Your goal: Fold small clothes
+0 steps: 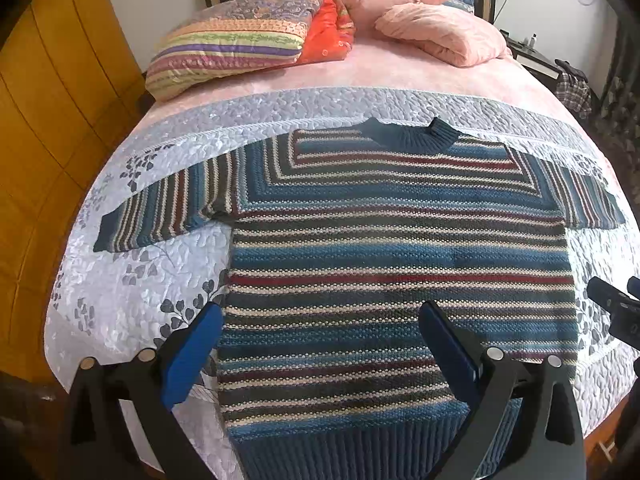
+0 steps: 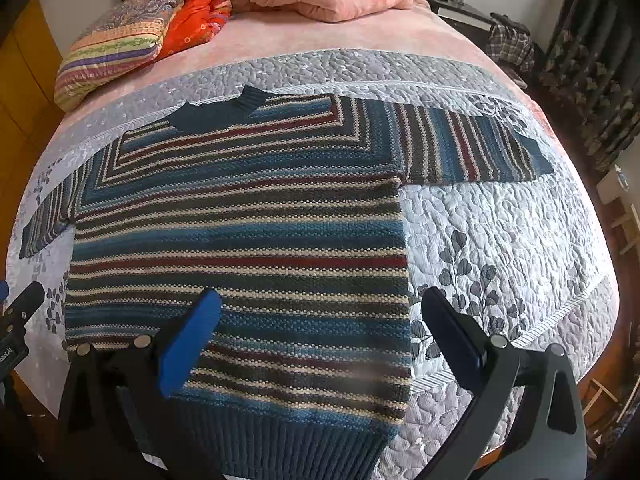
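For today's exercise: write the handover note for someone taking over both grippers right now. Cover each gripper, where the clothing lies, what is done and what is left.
Left gripper: open, empty, above the sweater's lower left edge.
Right gripper: open, empty, above its lower right edge.
Sweater: flat on the grey quilt, collar away from you, both sleeves spread out.
Done: laid out only; no fold shows.
Left: probably fold in sleeves, then the body.

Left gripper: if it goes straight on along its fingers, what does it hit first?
Most likely the striped sweater lying flat on the bed quilt. The left gripper, open, points at the sweater's lower body, near its left edge; nothing lies between. Depth is unclear.
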The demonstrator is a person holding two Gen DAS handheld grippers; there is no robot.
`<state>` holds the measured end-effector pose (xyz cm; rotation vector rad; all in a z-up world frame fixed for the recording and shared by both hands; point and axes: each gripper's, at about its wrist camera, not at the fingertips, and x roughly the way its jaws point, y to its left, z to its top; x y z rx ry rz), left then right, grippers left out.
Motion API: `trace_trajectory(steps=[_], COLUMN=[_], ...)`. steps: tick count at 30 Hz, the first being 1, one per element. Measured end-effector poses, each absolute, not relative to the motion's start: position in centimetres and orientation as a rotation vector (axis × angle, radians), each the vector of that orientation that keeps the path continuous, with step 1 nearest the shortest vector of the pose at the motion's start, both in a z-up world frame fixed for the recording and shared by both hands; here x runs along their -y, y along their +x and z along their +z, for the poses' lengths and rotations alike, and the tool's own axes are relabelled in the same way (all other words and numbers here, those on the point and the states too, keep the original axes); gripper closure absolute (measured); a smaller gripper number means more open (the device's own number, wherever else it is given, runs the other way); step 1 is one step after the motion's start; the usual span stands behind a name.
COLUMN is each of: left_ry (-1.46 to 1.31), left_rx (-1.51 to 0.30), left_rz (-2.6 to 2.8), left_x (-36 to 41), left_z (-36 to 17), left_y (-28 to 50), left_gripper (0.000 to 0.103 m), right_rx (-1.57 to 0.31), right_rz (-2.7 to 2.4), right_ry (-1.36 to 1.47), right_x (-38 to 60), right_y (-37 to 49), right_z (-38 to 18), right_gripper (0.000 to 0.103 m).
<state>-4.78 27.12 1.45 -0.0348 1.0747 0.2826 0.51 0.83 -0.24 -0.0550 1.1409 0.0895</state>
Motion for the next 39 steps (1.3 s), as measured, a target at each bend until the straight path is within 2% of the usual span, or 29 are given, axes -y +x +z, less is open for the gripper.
trace_trajectory(steps=[39], left_ry=[-0.017], left_rx=[-1.073], left_rz=[0.297], left_x=[-27.04], left_z=[1.47], left_y=[-4.93], left_gripper=[0.004], right_rx=[-1.141], right_rz=[0.096], right_ry=[-0.047], right_x=[-1.01], right_y=[0.44], right_z=[-0.26], right_gripper=[0.003])
